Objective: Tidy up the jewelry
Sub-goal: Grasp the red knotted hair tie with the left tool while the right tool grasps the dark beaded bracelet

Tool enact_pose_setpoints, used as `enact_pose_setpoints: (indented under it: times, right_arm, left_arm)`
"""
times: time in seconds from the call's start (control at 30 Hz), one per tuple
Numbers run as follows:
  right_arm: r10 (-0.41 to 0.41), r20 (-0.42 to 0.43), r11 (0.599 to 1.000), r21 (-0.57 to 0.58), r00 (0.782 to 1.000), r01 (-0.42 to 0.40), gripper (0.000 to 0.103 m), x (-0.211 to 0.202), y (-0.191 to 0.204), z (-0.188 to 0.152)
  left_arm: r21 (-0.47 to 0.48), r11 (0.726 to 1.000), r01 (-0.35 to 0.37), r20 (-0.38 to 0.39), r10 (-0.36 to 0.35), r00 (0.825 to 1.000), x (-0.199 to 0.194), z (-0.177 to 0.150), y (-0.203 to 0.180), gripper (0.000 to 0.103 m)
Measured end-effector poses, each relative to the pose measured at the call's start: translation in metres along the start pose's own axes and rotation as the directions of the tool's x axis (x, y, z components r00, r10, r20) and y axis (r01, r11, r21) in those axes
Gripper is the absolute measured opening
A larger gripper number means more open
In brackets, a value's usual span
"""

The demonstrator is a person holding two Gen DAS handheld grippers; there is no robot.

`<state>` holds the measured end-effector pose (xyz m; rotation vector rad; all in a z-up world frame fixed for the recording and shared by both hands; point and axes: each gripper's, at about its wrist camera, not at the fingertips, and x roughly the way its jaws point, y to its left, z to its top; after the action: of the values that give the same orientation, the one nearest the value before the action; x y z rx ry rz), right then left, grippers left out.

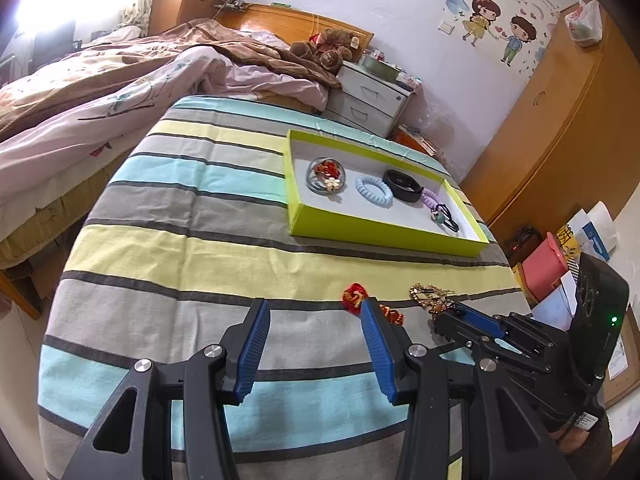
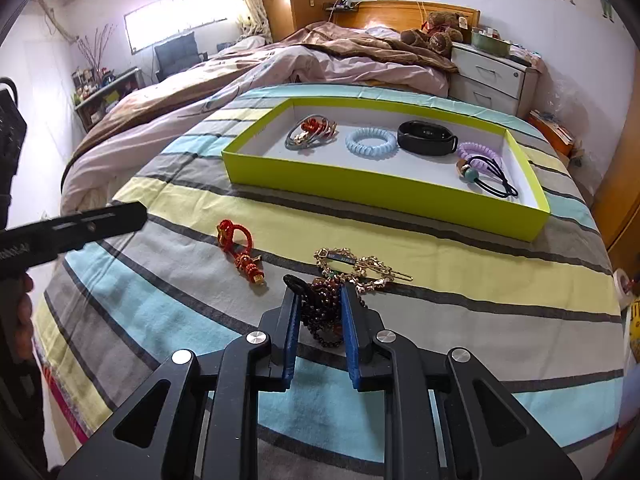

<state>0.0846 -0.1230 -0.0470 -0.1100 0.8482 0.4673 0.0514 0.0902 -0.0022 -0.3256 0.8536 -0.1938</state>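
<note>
A lime-green tray [image 2: 360, 184] [image 1: 380, 236] on the striped cloth holds a grey ring with red charms [image 2: 310, 132], a light-blue coil tie [image 2: 371, 142], a black band [image 2: 426, 138], a purple coil tie [image 2: 478, 152] and a black beaded hair tie [image 2: 486, 178]. A red knotted cord [image 2: 240, 248] [image 1: 356, 298] and a gold chain and clip pile [image 2: 356, 266] [image 1: 430, 298] lie loose in front. My right gripper [image 2: 319, 294] is shut on a dark beaded bracelet [image 2: 320, 312], resting on the cloth. My left gripper [image 1: 316, 312] is open and empty, its right finger beside the red cord.
The striped cloth [image 1: 180, 248] covers a raised surface beside an unmade bed [image 1: 100, 92]. A white nightstand [image 1: 368, 100] and wooden wardrobe [image 1: 560, 128] stand behind. Boxes and papers [image 1: 560, 264] sit on the floor at the right.
</note>
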Motion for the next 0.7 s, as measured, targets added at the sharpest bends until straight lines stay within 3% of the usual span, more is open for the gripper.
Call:
enact_pose_setpoints:
  times: [0.37,0.53,0.7]
  right_arm:
    - [0.006,0.060,0.999,0.041,0.998,-0.009,0.020,-0.021,-0.012,-0.001]
    - [0.005,0.076,0.999,0.047,0.997,-0.009,0.020,-0.029,-0.018,-0.002]
    - [-0.006,0.082,0.999,0.044,0.997,0.002,0.020,-0.032,-0.023,-0.004]
  left_arm:
    - [0.069,0.997,0.035,-0.071,-0.030,0.997,0.031,0.002,-0.030,0.047]
    - [0.092,0.996,0.001,-0.090,0.007,0.996,0.047,0.002,-0.047,0.055]
    - [0.120,0.993,-0.015,-0.120,0.030,0.992,0.063,0.000,-0.059,0.056]
